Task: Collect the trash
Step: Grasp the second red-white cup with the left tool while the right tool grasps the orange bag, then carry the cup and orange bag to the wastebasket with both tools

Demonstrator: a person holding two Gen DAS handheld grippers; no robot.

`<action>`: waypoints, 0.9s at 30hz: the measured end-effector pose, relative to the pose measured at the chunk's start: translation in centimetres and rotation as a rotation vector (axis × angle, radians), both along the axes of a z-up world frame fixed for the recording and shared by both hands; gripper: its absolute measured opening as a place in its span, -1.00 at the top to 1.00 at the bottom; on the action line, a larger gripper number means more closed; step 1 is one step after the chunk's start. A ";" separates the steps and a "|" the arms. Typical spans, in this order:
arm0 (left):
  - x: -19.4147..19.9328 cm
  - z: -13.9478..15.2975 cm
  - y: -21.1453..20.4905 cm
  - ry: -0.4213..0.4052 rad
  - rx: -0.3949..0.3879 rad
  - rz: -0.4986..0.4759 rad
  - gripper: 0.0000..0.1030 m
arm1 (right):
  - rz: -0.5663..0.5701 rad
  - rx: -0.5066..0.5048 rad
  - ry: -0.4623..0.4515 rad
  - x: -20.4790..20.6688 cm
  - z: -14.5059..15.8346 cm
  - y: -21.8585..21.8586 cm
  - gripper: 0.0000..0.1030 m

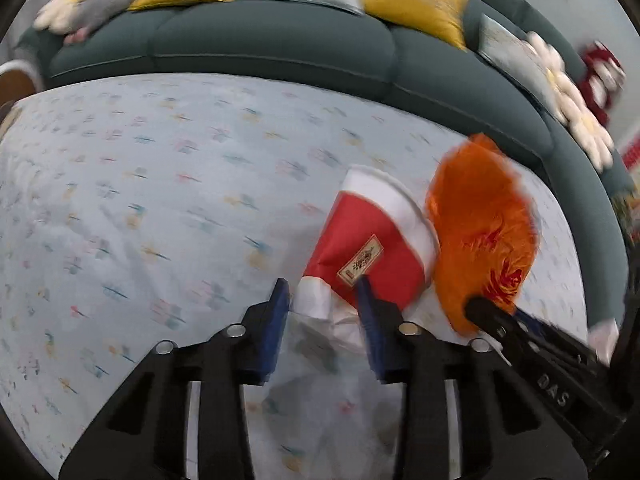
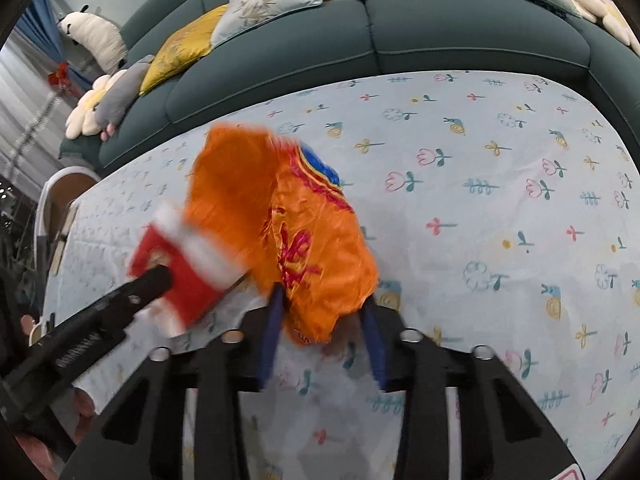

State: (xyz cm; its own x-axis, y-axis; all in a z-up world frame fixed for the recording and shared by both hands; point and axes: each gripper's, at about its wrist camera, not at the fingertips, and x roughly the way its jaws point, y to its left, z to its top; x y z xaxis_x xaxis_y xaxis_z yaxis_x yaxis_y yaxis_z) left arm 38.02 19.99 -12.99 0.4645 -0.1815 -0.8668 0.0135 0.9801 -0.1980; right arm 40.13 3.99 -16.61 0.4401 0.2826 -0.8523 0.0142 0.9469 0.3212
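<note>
Pinching the red-and-white wrapper [image 1: 372,256] with my left gripper [image 1: 324,300] and the orange foil bag [image 2: 288,232] just right of it with my right gripper [image 2: 324,304], near the tablecloth [image 2: 500,200] edge, I judge both thin-corner grips could slip on lifting.

Two wrappers lie on one tablecloth [image 2: 500,200] (one red-and-white [image 1: 372,252], one orange [image 2: 304,232]).
</note>
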 end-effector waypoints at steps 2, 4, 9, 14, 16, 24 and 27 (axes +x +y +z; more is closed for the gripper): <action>-1.3 0.5 -1.3 -0.022 0.018 -0.036 0.52 | 0.009 0.006 -0.005 -1.1 0.4 -0.2 0.50; -2.4 0.7 -2.3 -0.017 0.006 -0.065 0.54 | 0.016 -0.002 -0.015 -2.3 0.9 -0.4 0.52; -6.0 1.7 -4.9 -0.023 -0.023 -0.125 0.55 | 0.005 0.011 -0.035 -5.8 2.4 -2.6 0.53; -9.5 3.1 -7.9 -0.028 -0.054 -0.169 0.55 | -0.055 0.040 -0.050 -9.7 3.8 -6.4 0.53; -11.1 3.8 -9.1 -0.030 -0.065 -0.182 0.55 | -0.081 0.045 -0.060 -11.5 4.5 -8.2 0.53; -16.2 6.5 -14.7 -0.036 -0.120 -0.227 0.55 | -0.149 -0.002 -0.117 -18.4 7.9 -14.1 0.53; -17.8 7.5 -16.9 -0.046 -0.129 -0.254 0.55 | -0.191 -0.008 -0.140 -20.7 9.1 -16.8 0.53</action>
